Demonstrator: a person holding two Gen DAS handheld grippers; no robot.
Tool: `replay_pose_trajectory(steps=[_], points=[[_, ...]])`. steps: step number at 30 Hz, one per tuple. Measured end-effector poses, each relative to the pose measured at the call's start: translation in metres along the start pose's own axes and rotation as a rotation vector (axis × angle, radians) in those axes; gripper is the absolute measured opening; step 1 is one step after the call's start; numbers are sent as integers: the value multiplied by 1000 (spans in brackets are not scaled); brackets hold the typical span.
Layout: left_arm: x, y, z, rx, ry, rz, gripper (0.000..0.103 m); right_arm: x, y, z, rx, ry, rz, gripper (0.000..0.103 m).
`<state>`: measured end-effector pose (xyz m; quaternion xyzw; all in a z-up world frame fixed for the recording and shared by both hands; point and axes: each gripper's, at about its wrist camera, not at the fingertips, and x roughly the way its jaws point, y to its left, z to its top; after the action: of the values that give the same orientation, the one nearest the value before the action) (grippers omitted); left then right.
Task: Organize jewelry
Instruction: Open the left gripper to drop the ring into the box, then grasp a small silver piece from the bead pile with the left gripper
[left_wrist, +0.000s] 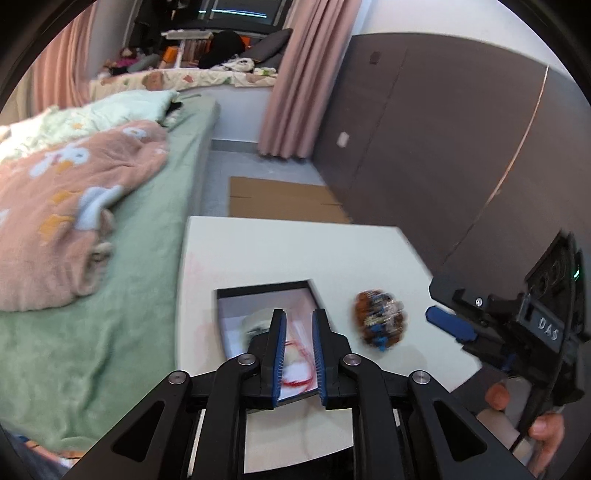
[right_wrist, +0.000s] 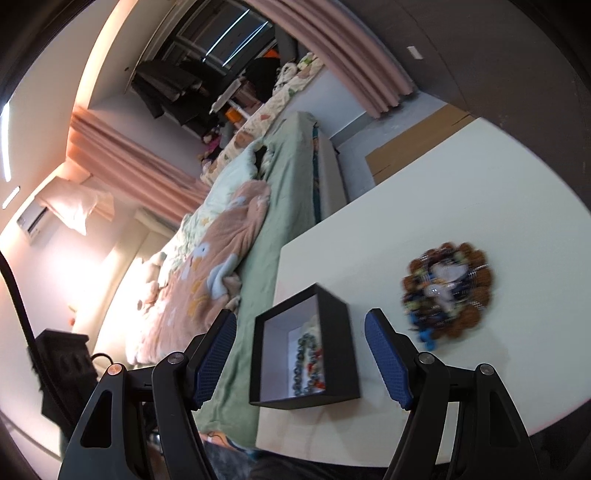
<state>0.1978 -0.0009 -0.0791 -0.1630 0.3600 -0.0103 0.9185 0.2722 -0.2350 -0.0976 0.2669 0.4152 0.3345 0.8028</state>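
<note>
A heap of brown and blue beaded jewelry (right_wrist: 448, 291) is seen on the white tabletop (right_wrist: 480, 192), right of centre in the right wrist view, beside the black box (right_wrist: 306, 397) (already holding a beaded strand). The right tool (right_wrist: 301, 356) is held wide apart and empty, the heap lying just up-right of it. The left tool (left_wrist: 298, 354), slightly parted with nothing clamped, is poised over the box, so the right hand is judged nearer.

Counter (right_wrist: 480, 192): far half bare, open to passage. Black box (right_wrist: 306, 343) stands at the bed-side edge; bead heap (right_wrist: 448, 291) lies near it, a clear strip between. Bed (left_wrist: 147, 258) bounds one edge, dark wall panel (left_wrist: 443, 147) the opposite.
</note>
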Motion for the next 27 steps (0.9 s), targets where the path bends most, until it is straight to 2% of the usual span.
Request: replay_pose_trajectory(steps=[1,2,4,6,8,13,19,21,23,27], points=[[0,-2,0,-7,-5,-22,44,-6,-5,3,12,-13,3,73],[0,-5,1,-9,-13,-26,75,-11,-12,6,31,-23,9,73],[-3,-14,0,2,-58,-6,100,-19,-22,10,68,-35,29,73],[-4,-21,-1,13,-86,-13,100,-24,-32,13,101,-35,43,73],[2,-29,0,19,-67,-22,100,-28,-40,14,125,-30,38,73],[16,-51,-1,65,-40,-34,100,-35,-55,12,157,-25,-104,73],[32,-74,-3,114,-12,-51,98,-55,-71,12,207,-52,-112,73],[39,-80,-3,133,-4,-53,93,-60,-76,13,221,-62,-113,73],[46,-86,-3,147,10,-60,77,-63,-81,12,239,-62,-114,73],[66,-93,-3,163,60,-71,55,-61,-93,13,294,-41,-99,73]])
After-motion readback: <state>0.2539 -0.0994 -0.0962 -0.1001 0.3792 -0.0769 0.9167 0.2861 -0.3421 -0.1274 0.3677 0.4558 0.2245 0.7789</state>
